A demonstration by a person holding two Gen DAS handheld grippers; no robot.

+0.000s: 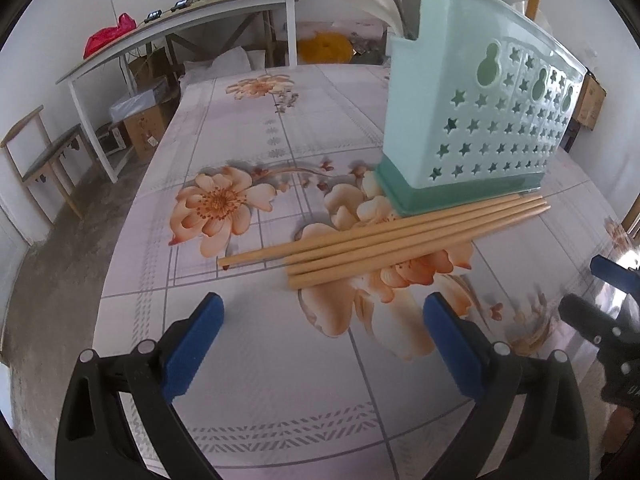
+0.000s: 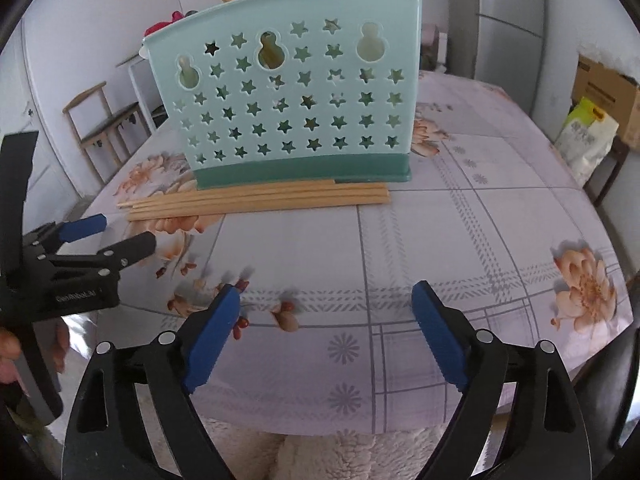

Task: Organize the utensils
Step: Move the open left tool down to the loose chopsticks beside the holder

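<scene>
Four round wooden chopsticks (image 2: 256, 201) are lying against a star-perforated mint plastic utensil caddy (image 2: 296, 96), ahead of the left gripper (image 1: 322, 312) and right gripper (image 2: 326, 300), both gaping wide and empty.

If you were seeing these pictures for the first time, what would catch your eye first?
The mint-green utensil holder with star cut-outs stands upright mid-table. Four wooden chopsticks lie side by side along its base, on the flowered tablecloth. Both claws, left and right, are open and empty.
</scene>
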